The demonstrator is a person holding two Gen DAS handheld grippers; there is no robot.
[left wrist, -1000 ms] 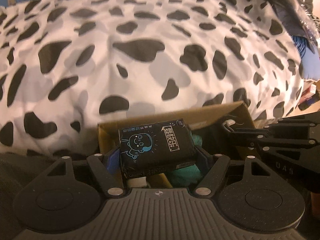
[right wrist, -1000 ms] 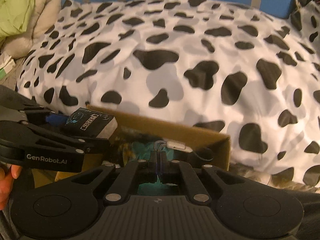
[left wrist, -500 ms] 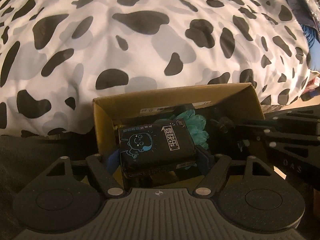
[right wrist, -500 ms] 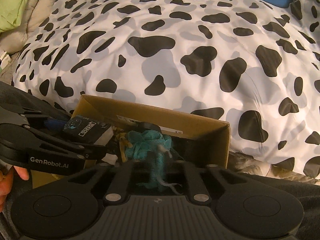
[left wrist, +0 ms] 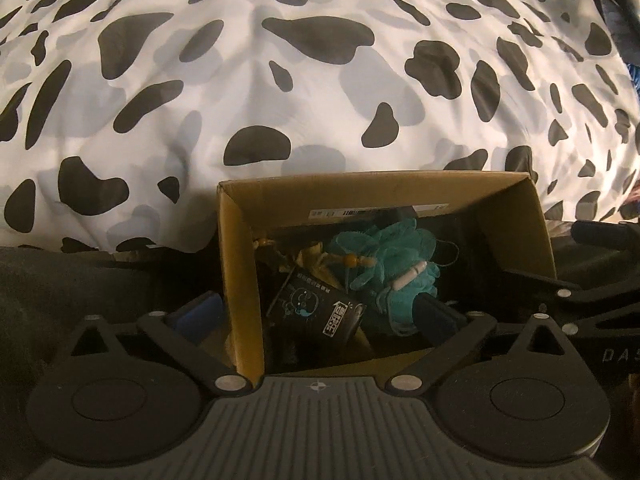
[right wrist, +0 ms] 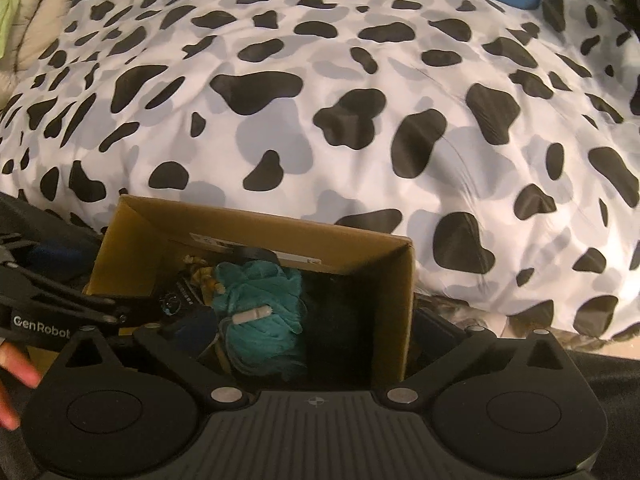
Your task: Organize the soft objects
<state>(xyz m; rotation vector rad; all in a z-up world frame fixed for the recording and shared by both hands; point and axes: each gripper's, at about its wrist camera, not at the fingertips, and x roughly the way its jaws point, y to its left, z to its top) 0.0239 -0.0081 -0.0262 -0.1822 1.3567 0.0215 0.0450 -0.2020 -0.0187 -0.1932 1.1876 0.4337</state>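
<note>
An open cardboard box (left wrist: 240,280) stands at the near edge of a cow-print duvet. Inside it lie a black tissue pack (left wrist: 320,308), tilted, and a teal bath pouf (left wrist: 392,268) with a white cord tag. My left gripper (left wrist: 318,316) hangs over the box, its jaws opening wide; the pack lies loose below them, untouched by the pads. My right gripper (right wrist: 316,328) is over the same box (right wrist: 256,232), jaws opening, with the pouf (right wrist: 264,320) lying free beneath. In the right wrist view the pack (right wrist: 176,300) shows beside the left gripper's arm (right wrist: 60,308).
The black-and-white duvet (left wrist: 280,100) fills the space beyond the box. A yellowish item with beads (left wrist: 312,260) lies in the box too. Dark fabric (left wrist: 80,280) surrounds the box's near side. A person's fingers (right wrist: 16,368) show at the left edge.
The left gripper opened and let go of the black pack, which dropped into the box. The right gripper went from shut to wide open, releasing the teal pouf into the box.
</note>
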